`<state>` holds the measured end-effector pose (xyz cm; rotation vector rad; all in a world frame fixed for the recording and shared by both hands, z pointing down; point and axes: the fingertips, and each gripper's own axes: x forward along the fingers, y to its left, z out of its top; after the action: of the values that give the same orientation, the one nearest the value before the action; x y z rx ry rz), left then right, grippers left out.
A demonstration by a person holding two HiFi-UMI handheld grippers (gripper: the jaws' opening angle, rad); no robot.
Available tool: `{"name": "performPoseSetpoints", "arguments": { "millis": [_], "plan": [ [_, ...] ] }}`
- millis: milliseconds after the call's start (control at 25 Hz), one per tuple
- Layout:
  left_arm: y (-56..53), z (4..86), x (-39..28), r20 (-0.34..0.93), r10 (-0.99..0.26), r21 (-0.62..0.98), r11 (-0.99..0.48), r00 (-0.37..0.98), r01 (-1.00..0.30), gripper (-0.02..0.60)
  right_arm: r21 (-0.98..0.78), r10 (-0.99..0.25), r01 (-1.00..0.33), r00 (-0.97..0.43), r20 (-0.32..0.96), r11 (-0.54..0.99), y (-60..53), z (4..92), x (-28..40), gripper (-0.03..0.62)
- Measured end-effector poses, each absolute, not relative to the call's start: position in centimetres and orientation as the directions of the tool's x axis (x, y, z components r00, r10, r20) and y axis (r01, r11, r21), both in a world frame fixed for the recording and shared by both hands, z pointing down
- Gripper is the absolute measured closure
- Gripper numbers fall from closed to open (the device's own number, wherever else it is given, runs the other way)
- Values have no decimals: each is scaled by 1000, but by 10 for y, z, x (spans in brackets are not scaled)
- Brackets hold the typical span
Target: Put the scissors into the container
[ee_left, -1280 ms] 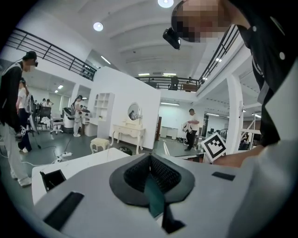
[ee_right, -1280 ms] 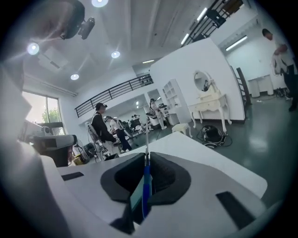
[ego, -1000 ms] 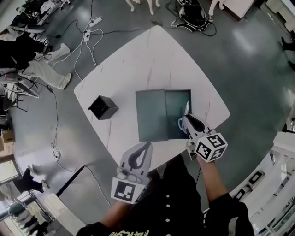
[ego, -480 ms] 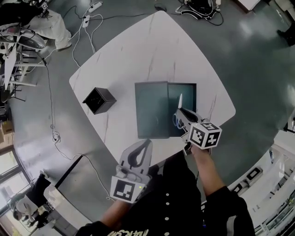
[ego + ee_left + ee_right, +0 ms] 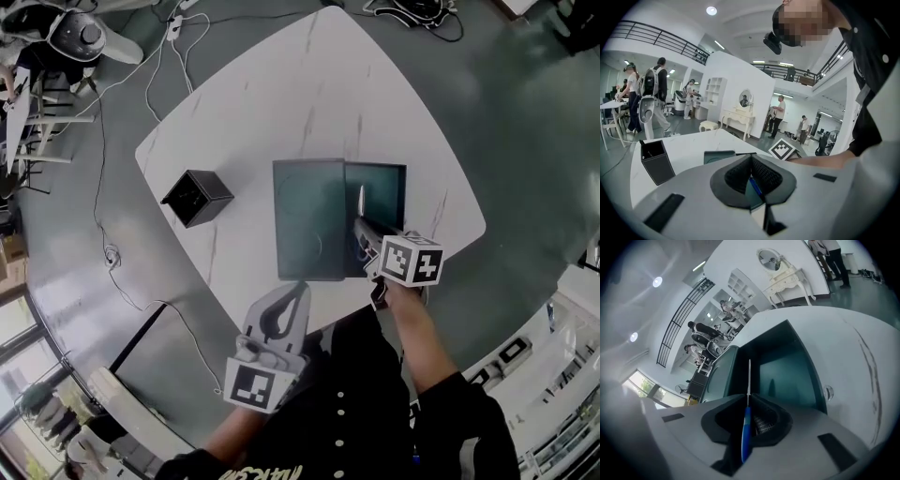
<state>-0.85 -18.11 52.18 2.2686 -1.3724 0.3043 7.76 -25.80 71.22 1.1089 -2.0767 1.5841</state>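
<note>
Holding the scissors (image 5: 746, 420) in the fingers of my right gripper (image 5: 750, 401) over the open container (image 5: 787, 373); left gripper (image 5: 751, 160) fingers closed, empty. Next, I reckon: dip inside, release.

White table (image 5: 309, 103) with container (image 5: 384, 197), lid (image 5: 309, 220), black box (image 5: 196, 197)

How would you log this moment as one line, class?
right gripper: shut on scissors | scissors: over open container | left gripper: shut, empty
</note>
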Motion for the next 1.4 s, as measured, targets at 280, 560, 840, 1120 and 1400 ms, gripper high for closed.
{"name": "performPoseSetpoints", "arguments": {
  "millis": [280, 560, 840, 1120, 1400],
  "plan": [
    [-180, 532, -7, 435, -770, 286, -373, 466, -883, 555, -651, -372, -756, -627, 685, 74, -261, 726, 79, 543],
    [-182, 534, -4, 444, -767, 290, -365, 463, -884, 555, -623, -354, -777, -611, 708, 94, -262, 730, 77, 495],
    [-181, 534, -3, 447, -765, 290, -367, 464, -884, 555, -574, -375, -805, -583, 721, 149, -264, 719, 80, 464],
    [-183, 530, -1, 434, -764, 291, -384, 478, -877, 555, -449, -416, -852, -524, 743, 270, -266, 703, 84, 485],
    [-179, 526, -4, 423, -769, 288, -387, 479, -876, 555, -344, -468, -878, -470, 748, 333, -266, 693, 88, 561]
  ]
}}
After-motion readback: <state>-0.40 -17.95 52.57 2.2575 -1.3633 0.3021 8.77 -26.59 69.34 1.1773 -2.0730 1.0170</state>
